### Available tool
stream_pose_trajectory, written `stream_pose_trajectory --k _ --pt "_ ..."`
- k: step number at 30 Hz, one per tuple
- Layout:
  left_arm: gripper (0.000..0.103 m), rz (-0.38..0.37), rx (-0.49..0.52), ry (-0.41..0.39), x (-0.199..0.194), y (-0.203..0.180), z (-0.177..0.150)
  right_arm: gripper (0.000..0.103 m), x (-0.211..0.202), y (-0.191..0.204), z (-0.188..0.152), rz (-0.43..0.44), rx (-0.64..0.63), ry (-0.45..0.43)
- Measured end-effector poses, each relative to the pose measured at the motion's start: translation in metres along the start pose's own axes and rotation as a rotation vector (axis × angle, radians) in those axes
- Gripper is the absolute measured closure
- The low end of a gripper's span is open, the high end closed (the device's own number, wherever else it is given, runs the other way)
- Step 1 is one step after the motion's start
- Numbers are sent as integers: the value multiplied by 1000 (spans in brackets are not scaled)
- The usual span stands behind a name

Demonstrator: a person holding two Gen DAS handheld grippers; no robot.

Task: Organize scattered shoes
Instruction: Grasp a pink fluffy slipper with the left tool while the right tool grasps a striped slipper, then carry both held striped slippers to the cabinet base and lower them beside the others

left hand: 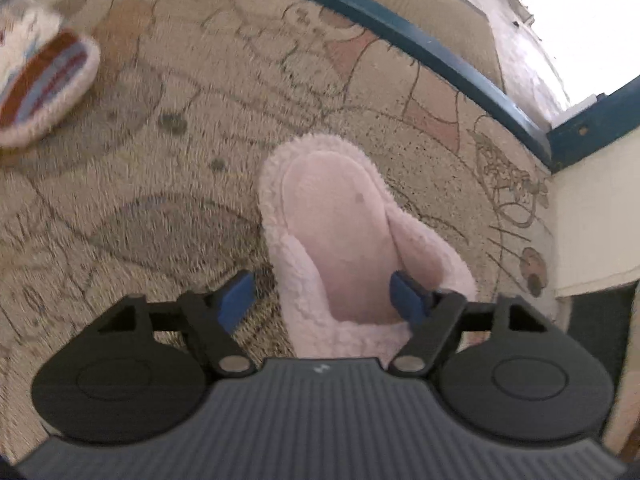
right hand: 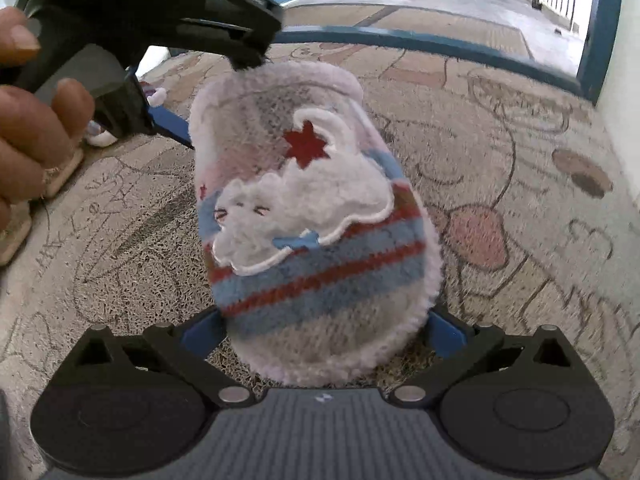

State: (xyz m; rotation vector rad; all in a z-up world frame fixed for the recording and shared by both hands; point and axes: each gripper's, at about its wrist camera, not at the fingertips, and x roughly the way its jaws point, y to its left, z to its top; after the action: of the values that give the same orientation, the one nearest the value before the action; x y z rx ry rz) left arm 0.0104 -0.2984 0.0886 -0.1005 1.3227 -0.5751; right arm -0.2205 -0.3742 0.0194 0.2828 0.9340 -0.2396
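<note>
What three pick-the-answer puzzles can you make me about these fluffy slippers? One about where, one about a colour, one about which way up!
1. Where is the pink slipper?
A. On a shelf
B. On the patterned rug
C. Inside a box

2. What colour is the star on the striped slipper?
A. Red
B. Green
C. Yellow

3. Which way up is the pink slipper?
A. Upside down, sole showing
B. Folded in half
C. Right way up, opening showing

Answers:
1. B, since the rug with its drawn cartoon lines shows all around the slipper.
2. A, since the star sits red against the white fluffy animal patch.
3. C, since the left wrist view looks straight into its smooth pink insole.
</note>
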Motion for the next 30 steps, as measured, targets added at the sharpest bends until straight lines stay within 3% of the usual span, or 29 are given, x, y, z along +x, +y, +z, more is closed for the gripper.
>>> stream_pose_trajectory --k 3,6,13,21,30 --pt "56 10 36 -22 -4 -7 -3 4 -2 0 1 -2 17 -12" --pt "58 19 69 -39 -6 -13 -6 5 -7 -1 -1 17 44 -34" --pt "59 7 72 -77 -18 -11 0 6 -15 2 0 49 58 -73" --pt "59 3 137 -166 -38 -19 9 6 -14 4 22 54 51 -114" --pt "59 36 107 -194 -37 2 37 6 9 9 54 84 -21 -120"
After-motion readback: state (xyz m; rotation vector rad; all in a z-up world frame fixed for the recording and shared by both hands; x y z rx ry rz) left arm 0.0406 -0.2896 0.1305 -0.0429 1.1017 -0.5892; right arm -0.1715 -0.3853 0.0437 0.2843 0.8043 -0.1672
